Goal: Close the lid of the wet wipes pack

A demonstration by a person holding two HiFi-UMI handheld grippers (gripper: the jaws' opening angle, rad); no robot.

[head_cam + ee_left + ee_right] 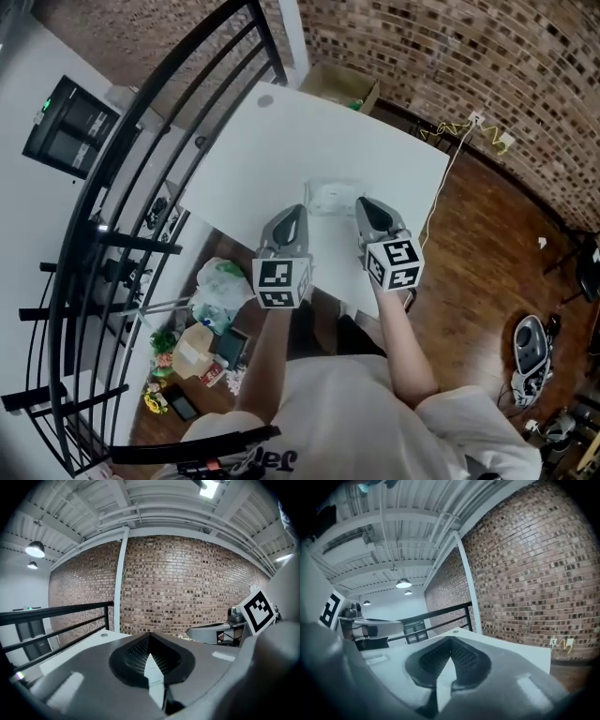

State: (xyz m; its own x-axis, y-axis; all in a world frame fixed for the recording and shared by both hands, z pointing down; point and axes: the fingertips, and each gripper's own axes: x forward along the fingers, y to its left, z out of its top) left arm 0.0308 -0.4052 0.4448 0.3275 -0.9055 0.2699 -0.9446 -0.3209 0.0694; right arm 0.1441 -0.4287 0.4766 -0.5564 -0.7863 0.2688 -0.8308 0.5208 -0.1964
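Wet wipes pack on white worktop; left tool, right tool flanking it, both pressed together, empty

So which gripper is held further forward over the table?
The right gripper: in the head view its tip overlaps the right edge of the wet wipes pack, while the left gripper sits further back, beside its left corner.

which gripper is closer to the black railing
Left. The left gripper is left of the wet wipes pack, toward the black railing; the right gripper is at the pack's right end, farther away.
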